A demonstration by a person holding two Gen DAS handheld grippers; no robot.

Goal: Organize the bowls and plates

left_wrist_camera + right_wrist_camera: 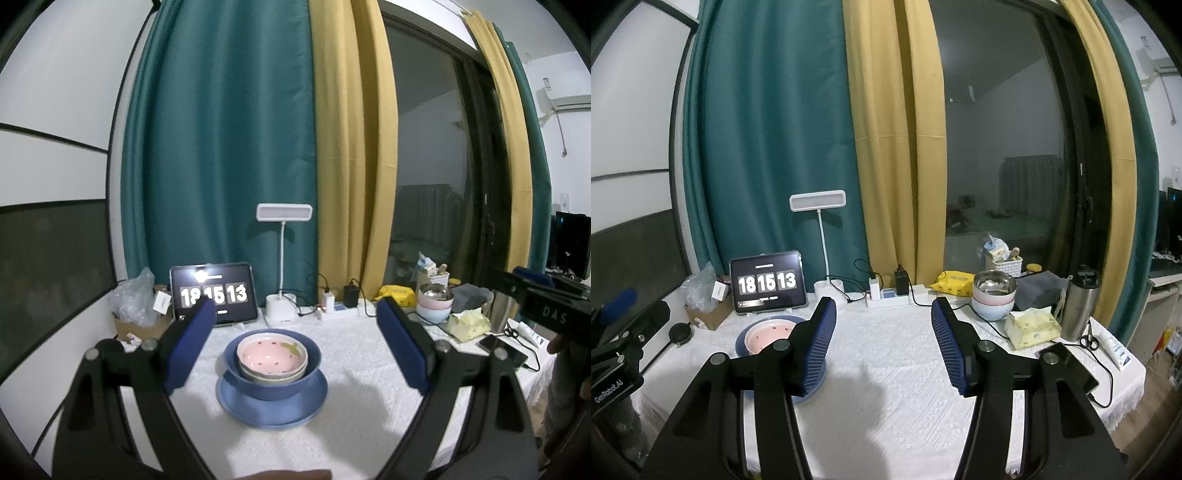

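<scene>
A blue plate (273, 408) lies on the white tablecloth (354, 424). On it stands a blue bowl (273, 384) that holds a pale bowl and, on top, a pink dotted bowl (271, 355). My left gripper (295, 314) is open and empty, above and in front of this stack. In the right wrist view the stack (768, 334) is at the left, partly hidden by my left finger. My right gripper (884, 317) is open and empty over bare cloth to the right of the stack. The right gripper's body also shows in the left wrist view (546, 310).
At the table's back stand a tablet clock (768, 282), a desk lamp (818, 201), a power strip (890, 295) with cables, and stacked bowls with a steel bowl (993, 293) on top. At the right are a tissue pack (1032, 326), a steel flask (1080, 306), scissors and a phone (1071, 365).
</scene>
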